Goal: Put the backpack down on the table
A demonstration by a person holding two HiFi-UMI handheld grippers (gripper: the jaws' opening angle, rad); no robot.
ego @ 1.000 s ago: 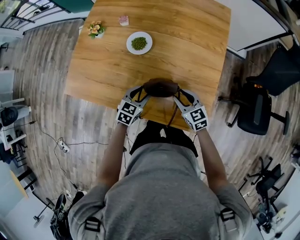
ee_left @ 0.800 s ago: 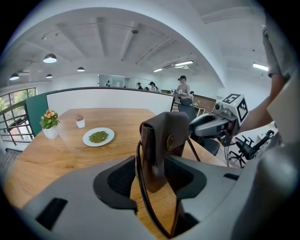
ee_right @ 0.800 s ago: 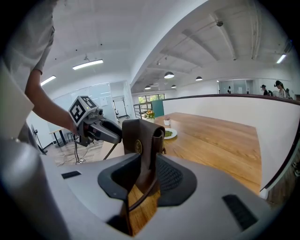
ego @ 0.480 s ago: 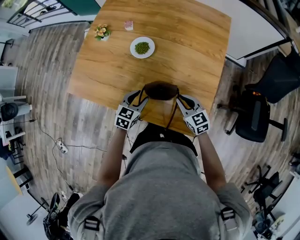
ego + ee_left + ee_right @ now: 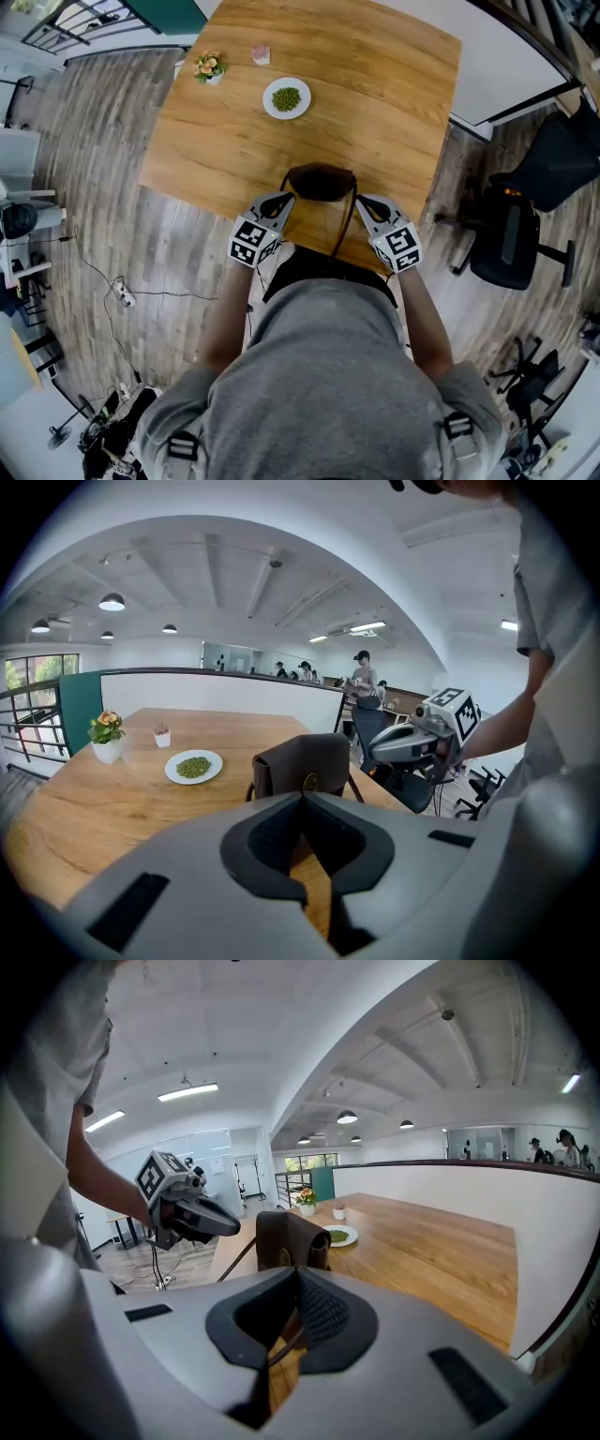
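Standing place: the backpack (image 5: 321, 181) sits upright on the tabletop (image 5: 375, 103), close to the near edge and between the two grippers. Its base looks fully down on the wood.
Left gripper: the left gripper (image 5: 281, 201) is just beside the bag's left side. Its fingers (image 5: 267, 841) are clenched on each other with nothing between them. Whether they touch the bag cannot be told.
Right gripper: the right gripper (image 5: 364, 202) is just beside the bag's right side with its fingers clenched. A thin shoulder strap (image 5: 344, 225) seems to run between them, so it is probably pinched there.
Strap path: it runs from the bag's top right corner down past the near edge, toward the person.
Step in hand: the set-down looks all but finished, and only the letting go remains.
Next move calls for: parting the right fingers so the strap drops free. Both grippers should then draw straight back without snagging the strap or tipping the bag off the edge.
Bystanders: the plate of greens (image 5: 286, 98) and the flower pot (image 5: 210, 67) sit well apart on the far side.
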